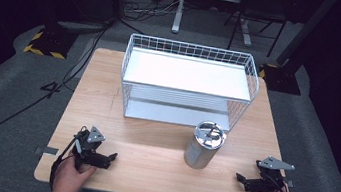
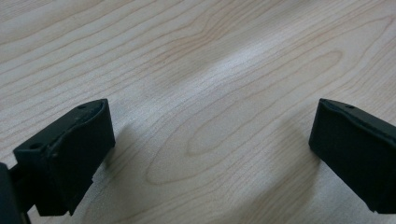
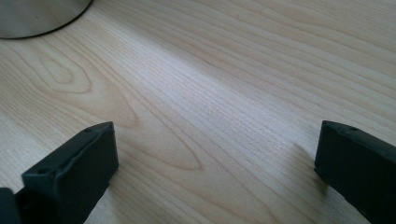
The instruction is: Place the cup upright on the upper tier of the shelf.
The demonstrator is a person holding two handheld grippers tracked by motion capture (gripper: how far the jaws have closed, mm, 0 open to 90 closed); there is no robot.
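In the right gripper view the metal canister (image 3: 32, 16) is cut off by the top and left edges; only a curved piece of its base shows. In the high view the canister (image 1: 203, 146) hides the table (image 1: 151, 149) just behind it and part of the white wire rack (image 1: 188, 83) at its front lower rail. Near the canister, the person's 2 hands are cropped by the bottom edge. The detail on the canister's lid is too small to make out.
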